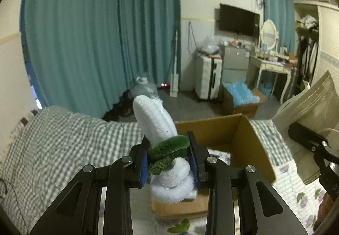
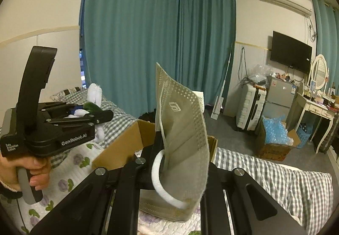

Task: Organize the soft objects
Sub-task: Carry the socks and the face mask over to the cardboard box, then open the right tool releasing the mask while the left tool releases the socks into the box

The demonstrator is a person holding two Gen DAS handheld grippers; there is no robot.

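Observation:
My left gripper (image 1: pixel 169 156) is shut on a fuzzy white and green pipe-cleaner flower (image 1: pixel 156 120), held above the near edge of an open cardboard box (image 1: pixel 250 141) on the bed. My right gripper (image 2: pixel 180 162) is shut on a beige face mask (image 2: pixel 182 129) with a white ear loop, held upright above the same box (image 2: pixel 118 150). The mask also shows at the right edge of the left wrist view (image 1: pixel 313 112). The left gripper with the flower shows at the left of the right wrist view (image 2: pixel 84 112). A green fuzzy piece (image 1: pixel 180 227) lies on the bedding below.
The bed has a grey checked blanket (image 1: pixel 63 139) and a floral quilt (image 2: pixel 70 167). Beyond are teal curtains (image 1: pixel 95 33), a white suitcase (image 1: pixel 207 80), a box of blue plastic (image 1: pixel 241 97), a dressing table (image 1: pixel 273 67) and a TV (image 1: pixel 239 20).

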